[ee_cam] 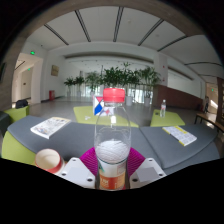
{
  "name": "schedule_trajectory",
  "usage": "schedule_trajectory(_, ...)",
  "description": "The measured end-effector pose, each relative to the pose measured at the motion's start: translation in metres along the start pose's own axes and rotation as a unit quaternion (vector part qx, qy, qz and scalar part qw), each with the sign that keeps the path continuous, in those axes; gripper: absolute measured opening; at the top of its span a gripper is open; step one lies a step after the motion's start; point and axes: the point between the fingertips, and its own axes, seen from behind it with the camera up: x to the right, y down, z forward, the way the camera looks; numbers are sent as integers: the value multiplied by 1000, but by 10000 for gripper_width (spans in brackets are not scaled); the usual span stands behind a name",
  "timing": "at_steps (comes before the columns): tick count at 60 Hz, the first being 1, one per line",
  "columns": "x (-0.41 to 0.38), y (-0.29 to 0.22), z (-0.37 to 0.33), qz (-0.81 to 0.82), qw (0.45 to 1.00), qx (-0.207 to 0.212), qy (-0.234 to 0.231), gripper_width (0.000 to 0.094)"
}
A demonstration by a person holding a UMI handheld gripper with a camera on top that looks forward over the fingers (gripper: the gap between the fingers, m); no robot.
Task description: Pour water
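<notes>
Gripper view shows a clear plastic bottle with a red cap (pixel 112 130) standing upright between the two white fingers (pixel 109 172), whose magenta pads (pixel 90 157) curve around its lower body. Both fingers appear to press on the bottle, so the gripper (pixel 109 172) looks closed on it low down, probably so that the neck and cap stay free for tipping. The bottle is upright and its cap is on, which suggests that pouring has not begun; the water level is hard to read through the plastic. Just beside the left finger sits a small round cup with a pinkish rim (pixel 48 158), near the bottle, a likely target for the water. It rests on the grey surface (pixel 150 140), which also carries a printed sheet (pixel 50 126) well to the left and another paper (pixel 180 134) to the right. Yellow-green panels (pixel 160 117) lie beyond, and a row of potted green plants (pixel 115 80) lines the far side of the hall.
</notes>
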Motion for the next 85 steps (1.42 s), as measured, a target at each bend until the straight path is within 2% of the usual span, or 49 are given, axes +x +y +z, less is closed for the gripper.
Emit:
schedule_trajectory(4,15,24,0,0,1000,-17,4,348)
schedule_trajectory(5,16,14,0,0,1000,8,2,341)
schedule_trajectory(6,-6,7,-3,-1,1000,15,3,338)
schedule_trajectory(11,8,18,-2,3,1000,17,7,420)
schedule_trajectory(12,10,19,-2,2,1000,16,7,468)
schedule_trajectory(15,15,21,-1,3,1000,5,6,530)
schedule_trajectory(19,17,27,-10,8,999,-32,23,758)
schedule_trajectory(21,19,24,-16,13,999,-35,28,877)
schedule_trajectory(24,23,17,-31,17,999,-33,34,833)
schedule_trajectory(28,21,8,-57,18,998,-39,41,869)
schedule_trajectory(40,2,-12,-179,19,997,-56,48,858)
schedule_trajectory(49,-6,-25,-275,3,996,-50,74,860)
schedule_trajectory(63,-23,-29,-387,8,996,-44,71,856)
schedule_trajectory(75,-40,-19,-435,5,997,-45,61,854)
schedule_trajectory(85,-48,-14,-440,20,998,-41,49,854)
